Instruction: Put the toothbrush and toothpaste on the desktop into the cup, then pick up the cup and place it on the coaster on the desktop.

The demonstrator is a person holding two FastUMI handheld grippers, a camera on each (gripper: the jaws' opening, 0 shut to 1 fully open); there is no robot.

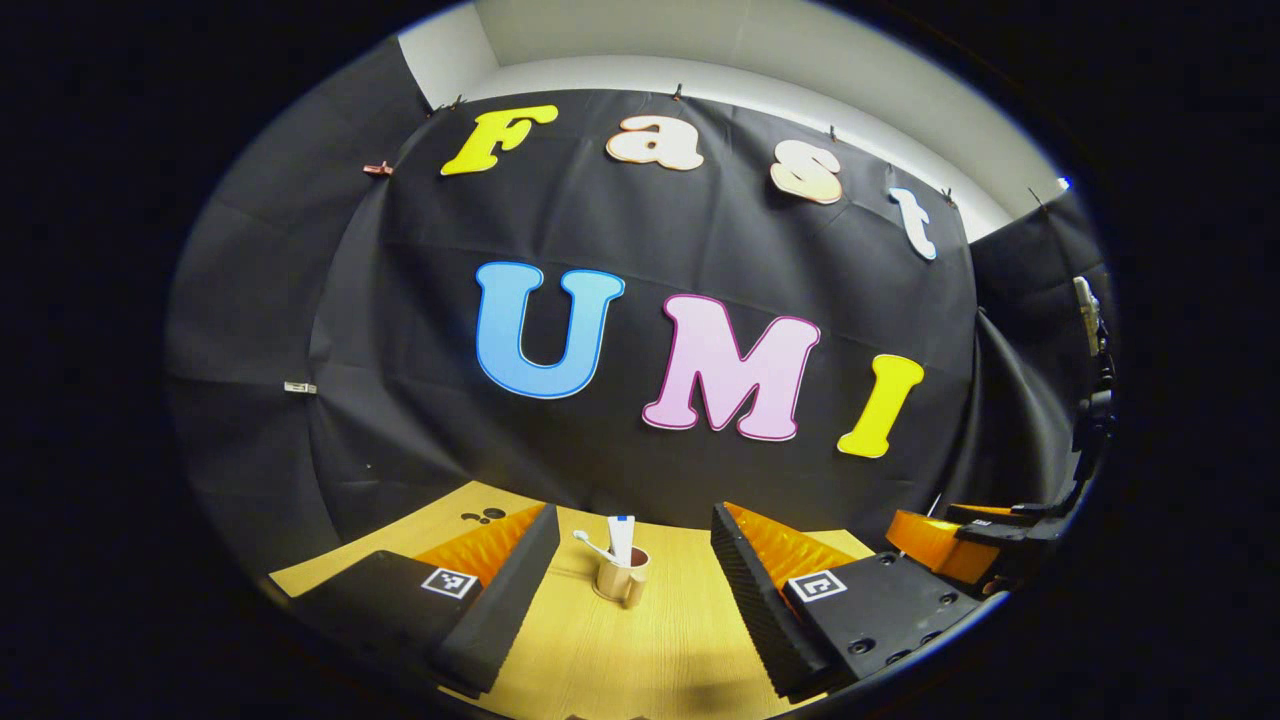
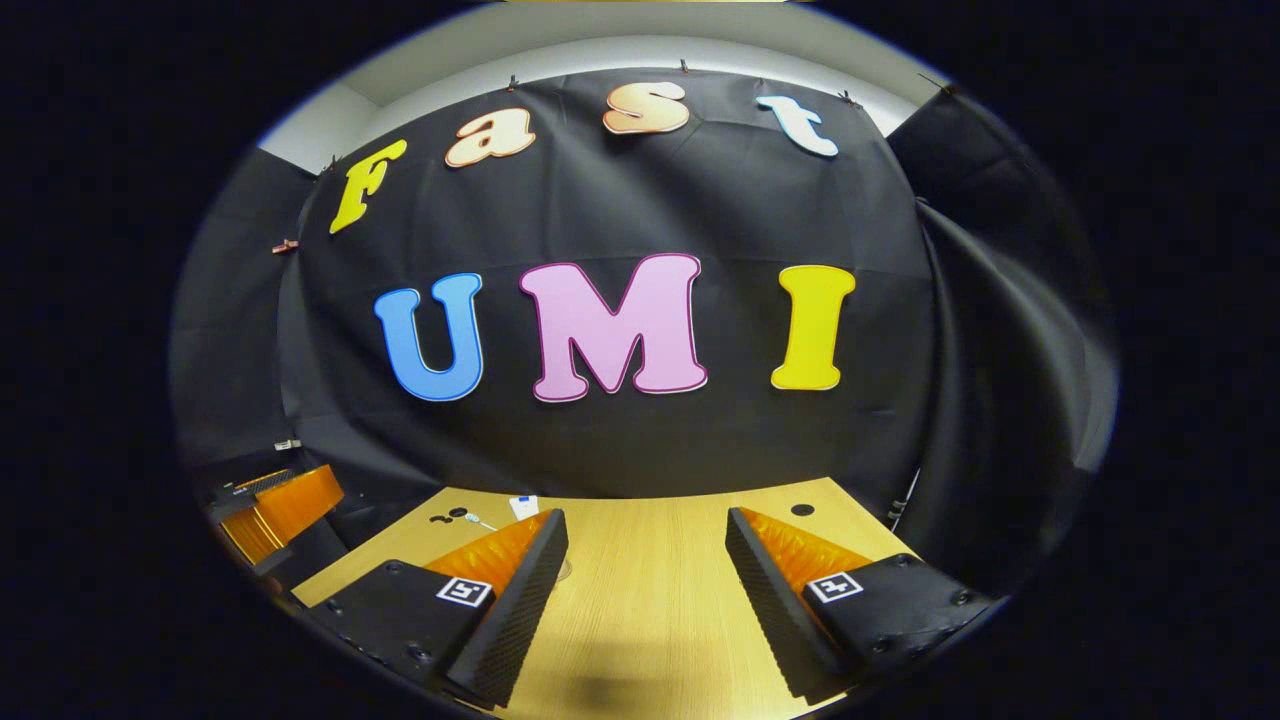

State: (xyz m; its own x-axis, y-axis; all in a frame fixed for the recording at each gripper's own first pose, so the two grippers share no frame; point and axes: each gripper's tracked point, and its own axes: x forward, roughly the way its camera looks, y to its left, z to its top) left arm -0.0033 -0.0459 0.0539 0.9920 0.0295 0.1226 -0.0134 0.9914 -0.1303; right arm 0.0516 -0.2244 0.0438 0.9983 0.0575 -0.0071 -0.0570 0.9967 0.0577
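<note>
Pale wood-grain desktop [image 1: 640, 650] runs out ahead of both my claws to the foot of the black cloth wall [image 1: 650, 230]. Starting on my left, in the left gripper view, my left gripper [image 1: 635, 590] hangs over the desk with its fingers spread wide and nothing between them; one finger [image 1: 505, 590] lies at about eight o'clock and the other at about four. Between the two fingers, just below centre toward six o'clock, stands the small tan handled cup [image 1: 622, 577], upright on the desktop, well apart from both fingers. Out of its mouth stick the white toothbrush [image 1: 592, 544], leaning toward ten o'clock, and the white toothpaste tube with a blue tip [image 1: 621, 538], standing nearly upright beside it. I cannot tell whether a coaster lies under the cup; its base is too small to read. A few small dark marks [image 1: 484, 516] sit on the desk at the far edge toward eight o'clock. At four o'clock, at the rim, I see my right gripper [image 1: 960, 545] from the side, orange and black, clear of the cup. Moving to the right gripper view, my left gripper [image 2: 275, 505] shows at the eight o'clock rim. The toothbrush [image 2: 478, 520] and the toothpaste tube [image 2: 523, 506] peek out above my near finger at about seven o'clock; the cup is hidden behind that finger. My right gripper [image 2: 645, 590] is likewise spread wide and empty over bare wood, and a small dark round spot [image 2: 802, 510] lies on the desktop at about five o'clock.
</note>
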